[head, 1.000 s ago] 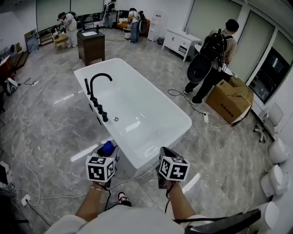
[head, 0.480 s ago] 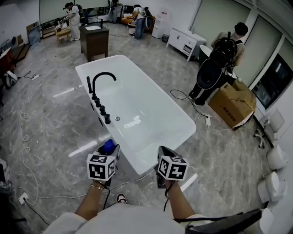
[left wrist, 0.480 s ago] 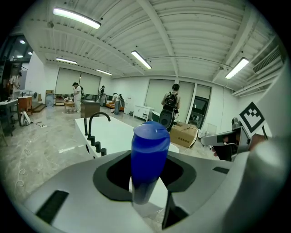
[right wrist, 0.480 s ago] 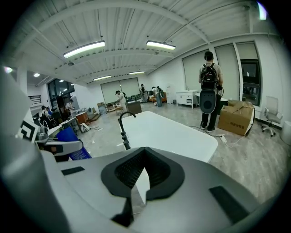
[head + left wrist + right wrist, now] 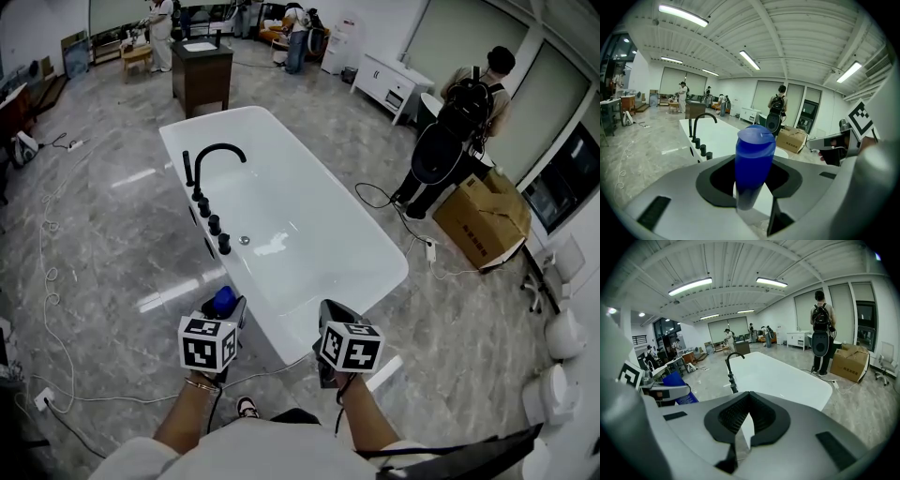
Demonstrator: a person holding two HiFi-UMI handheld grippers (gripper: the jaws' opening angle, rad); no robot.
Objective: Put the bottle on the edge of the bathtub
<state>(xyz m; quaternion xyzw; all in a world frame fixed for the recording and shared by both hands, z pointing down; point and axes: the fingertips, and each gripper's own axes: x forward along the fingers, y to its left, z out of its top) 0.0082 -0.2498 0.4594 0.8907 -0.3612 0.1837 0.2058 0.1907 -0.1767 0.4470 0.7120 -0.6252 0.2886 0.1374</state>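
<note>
- Only the cap of the blue bottle (image 5: 222,300) shows in the head view; the left gripper (image 5: 225,317) covers the rest.
- In the left gripper view, the bottle's base is sunk out of sight between the jaws.
- Print on the cardboard box (image 5: 483,217) is too small to read.
- The far people (image 5: 161,19) are too small to make out.

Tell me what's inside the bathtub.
Only a drain shows in the bathtub, otherwise bare white. The faucet spout covers a sliver of it.
</note>
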